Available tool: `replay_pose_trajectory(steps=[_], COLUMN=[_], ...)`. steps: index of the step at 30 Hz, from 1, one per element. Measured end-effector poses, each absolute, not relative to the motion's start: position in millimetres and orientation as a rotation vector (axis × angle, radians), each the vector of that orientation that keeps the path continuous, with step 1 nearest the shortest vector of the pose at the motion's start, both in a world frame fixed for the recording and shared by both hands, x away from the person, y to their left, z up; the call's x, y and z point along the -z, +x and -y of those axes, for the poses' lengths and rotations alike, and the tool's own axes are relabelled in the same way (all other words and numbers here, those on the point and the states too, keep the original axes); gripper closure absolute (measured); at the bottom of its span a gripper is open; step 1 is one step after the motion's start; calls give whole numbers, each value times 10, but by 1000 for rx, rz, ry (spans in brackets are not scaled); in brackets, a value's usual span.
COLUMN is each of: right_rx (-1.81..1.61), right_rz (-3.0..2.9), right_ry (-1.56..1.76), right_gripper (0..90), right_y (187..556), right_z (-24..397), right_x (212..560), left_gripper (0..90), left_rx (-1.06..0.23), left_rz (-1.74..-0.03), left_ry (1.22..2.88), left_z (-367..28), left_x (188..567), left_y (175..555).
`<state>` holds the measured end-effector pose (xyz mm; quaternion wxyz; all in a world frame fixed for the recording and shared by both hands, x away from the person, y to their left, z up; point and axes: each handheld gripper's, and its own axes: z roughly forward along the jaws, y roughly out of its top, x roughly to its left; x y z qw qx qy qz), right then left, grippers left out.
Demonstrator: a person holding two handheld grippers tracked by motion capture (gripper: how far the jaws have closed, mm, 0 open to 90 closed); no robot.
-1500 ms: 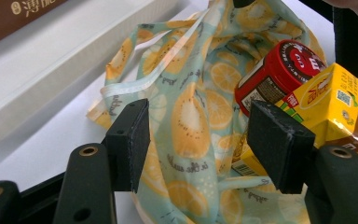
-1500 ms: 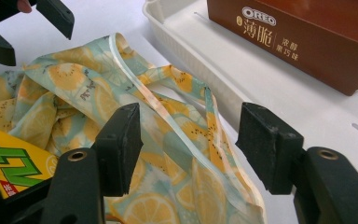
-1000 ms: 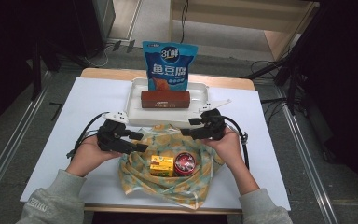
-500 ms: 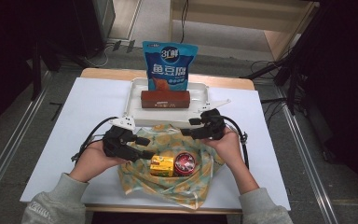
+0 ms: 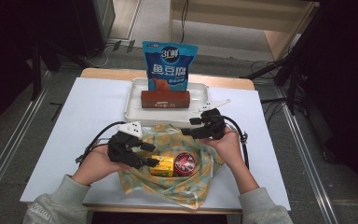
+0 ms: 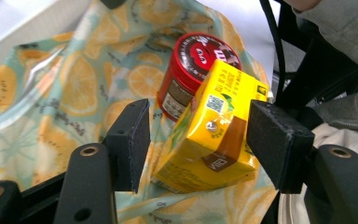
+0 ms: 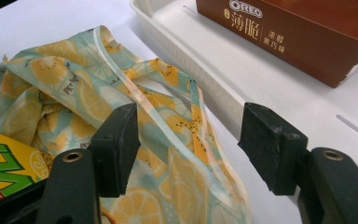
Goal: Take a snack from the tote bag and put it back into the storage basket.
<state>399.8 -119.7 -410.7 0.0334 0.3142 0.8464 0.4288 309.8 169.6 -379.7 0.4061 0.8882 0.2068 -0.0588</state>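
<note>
High view: left gripper at the yellow carton on the lemon-print cloth, red-lidded jar beside it; snack bag and Oreo box already in the white tray.

Left gripper view: jaws have just been opening, wide around the carton, no grip.

Right gripper view: right gripper open over a cloth fold, holding nothing. Carton and jar likely left.
</note>
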Motion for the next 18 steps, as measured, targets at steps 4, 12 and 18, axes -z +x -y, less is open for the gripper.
replay_pose_trajectory(steps=[4, 12, 18], right_rx=[-1315, -1311, -1306], right_rz=[-2603, -2602, -2607], right_ry=[967, 969, 965], right_gripper=[381, 380, 380], right_y=[3997, 3999, 3998], right_z=[1195, 1194, 1185], right_x=[4108, 4111, 4116], left_gripper=[393, 389, 387], left_rx=[154, 183, 199], left_rz=[-508, -459, -436], left_ry=[2238, 2297, 2292], left_z=[-1678, -1556, -1541], left_x=[3803, 3900, 3982], left_y=[3085, 3037, 3060])
